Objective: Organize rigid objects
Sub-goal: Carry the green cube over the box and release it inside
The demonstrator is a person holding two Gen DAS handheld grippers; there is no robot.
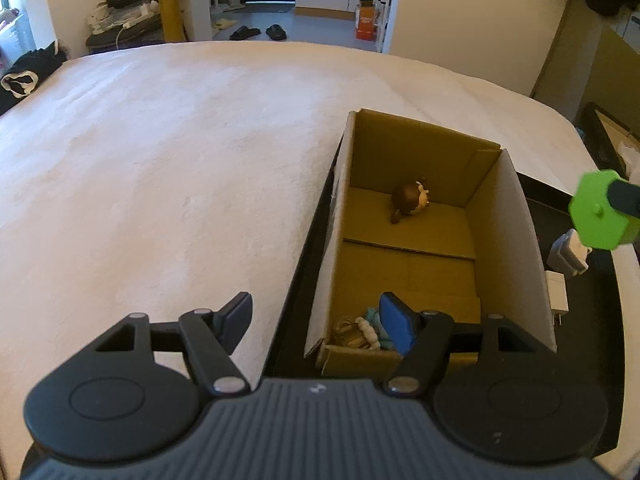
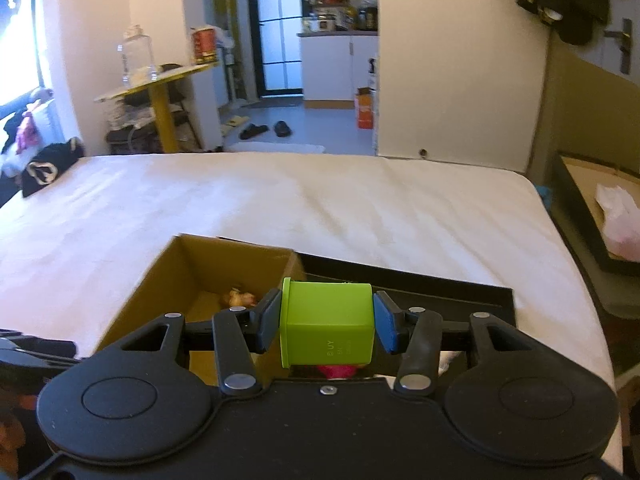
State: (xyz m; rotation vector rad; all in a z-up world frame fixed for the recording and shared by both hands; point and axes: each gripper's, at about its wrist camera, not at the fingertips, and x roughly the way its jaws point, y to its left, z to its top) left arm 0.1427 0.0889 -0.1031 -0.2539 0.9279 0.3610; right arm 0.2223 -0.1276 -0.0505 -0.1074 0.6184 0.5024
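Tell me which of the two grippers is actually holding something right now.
The right gripper: its pads clamp the green block from both sides. The left gripper stands wide open and empty by the cardboard box.

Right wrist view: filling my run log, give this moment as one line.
right gripper: shut on green block | left gripper: open | cardboard box: holds figurine

My left gripper [image 1: 320,322] and right gripper [image 2: 326,322] look alike: matte black bodies with ribbed grey-black housings, round embossed discs at either side, angled black linkage arms pinned by silver rivets, a small centre screw, and blue rubber pads [image 1: 396,322] on the fingers.
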